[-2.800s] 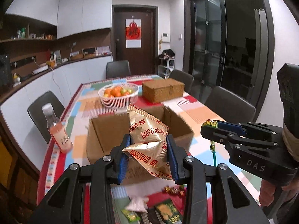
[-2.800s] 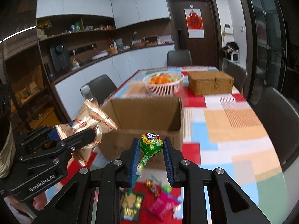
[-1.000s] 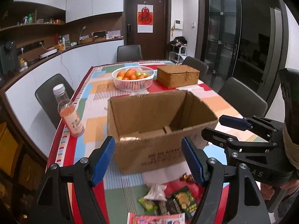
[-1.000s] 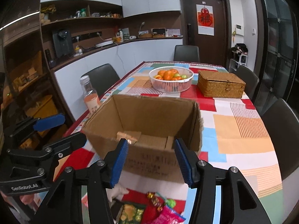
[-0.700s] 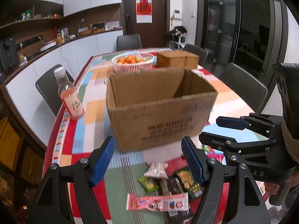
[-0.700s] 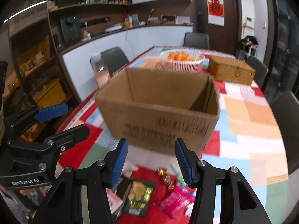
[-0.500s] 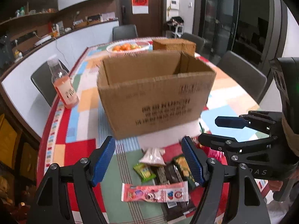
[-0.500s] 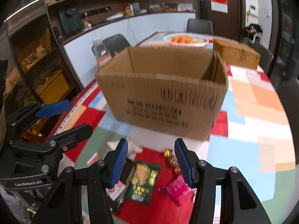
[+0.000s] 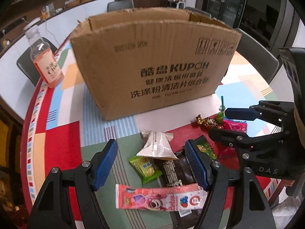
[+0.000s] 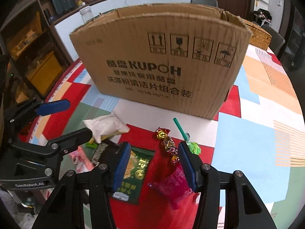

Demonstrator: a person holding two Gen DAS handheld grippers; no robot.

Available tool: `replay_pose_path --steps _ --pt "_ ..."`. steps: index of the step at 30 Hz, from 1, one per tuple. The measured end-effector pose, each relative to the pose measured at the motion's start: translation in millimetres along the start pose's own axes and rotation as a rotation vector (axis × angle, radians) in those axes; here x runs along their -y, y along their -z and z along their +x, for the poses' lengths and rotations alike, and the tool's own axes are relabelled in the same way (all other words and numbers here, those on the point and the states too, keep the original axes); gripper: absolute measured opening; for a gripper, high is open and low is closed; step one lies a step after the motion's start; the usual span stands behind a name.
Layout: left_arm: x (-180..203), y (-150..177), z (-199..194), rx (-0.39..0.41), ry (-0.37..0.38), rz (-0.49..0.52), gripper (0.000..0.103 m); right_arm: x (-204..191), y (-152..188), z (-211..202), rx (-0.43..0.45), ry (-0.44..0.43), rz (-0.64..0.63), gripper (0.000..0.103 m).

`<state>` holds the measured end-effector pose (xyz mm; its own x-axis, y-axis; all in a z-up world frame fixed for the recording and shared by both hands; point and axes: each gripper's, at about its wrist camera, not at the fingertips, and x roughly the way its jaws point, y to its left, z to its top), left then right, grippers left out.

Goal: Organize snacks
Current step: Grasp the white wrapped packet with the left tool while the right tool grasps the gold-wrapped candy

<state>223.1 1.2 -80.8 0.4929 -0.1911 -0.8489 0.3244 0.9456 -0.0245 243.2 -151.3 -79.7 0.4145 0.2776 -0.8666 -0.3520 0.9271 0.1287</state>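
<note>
Snacks heaped on patchwork tablecloth point(image 9: 57, 143) in front of cardboard box point(image 9: 152, 63). Left gripper point(image 9: 152, 164) wide open, empty, above white packet point(image 9: 155, 147), green candy point(image 9: 145, 167), dark wrapper point(image 9: 177, 171), long pink packet point(image 9: 160, 197). Right gripper point(image 10: 154, 164) partly open, empty, above green packet point(image 10: 137, 169), foil candy point(image 10: 167, 145), pink packet point(image 10: 171, 187). Green lollipop point(image 10: 190, 143) just beside right pad. Drink bottle point(image 9: 45, 61) upright left of box.

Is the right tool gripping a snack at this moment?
No: the right tool hangs open over the green packet and pink packet, its pads touching neither.
</note>
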Motion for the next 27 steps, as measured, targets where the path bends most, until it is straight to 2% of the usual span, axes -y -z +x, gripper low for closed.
replay_pose_path --steps 6,9,17,20,27 --pt "2 -2 25 -0.051 0.005 0.013 0.071 4 -3 16 -0.032 0.009 -0.006 0.052" --pt "2 -3 36 -0.077 0.018 0.01 0.069 6 -3 24 -0.049 0.005 -0.007 0.047" --pt "-1 -2 54 -0.114 0.037 -0.022 0.054 5 -5 40 -0.07 0.013 -0.02 0.042" --pt "-3 -2 60 -0.125 0.048 -0.035 0.049 6 -6 45 -0.077 0.005 -0.007 0.037" --pt "-2 -1 63 -0.112 0.058 -0.045 0.044 4 -5 47 -0.076 -0.001 -0.002 0.02"
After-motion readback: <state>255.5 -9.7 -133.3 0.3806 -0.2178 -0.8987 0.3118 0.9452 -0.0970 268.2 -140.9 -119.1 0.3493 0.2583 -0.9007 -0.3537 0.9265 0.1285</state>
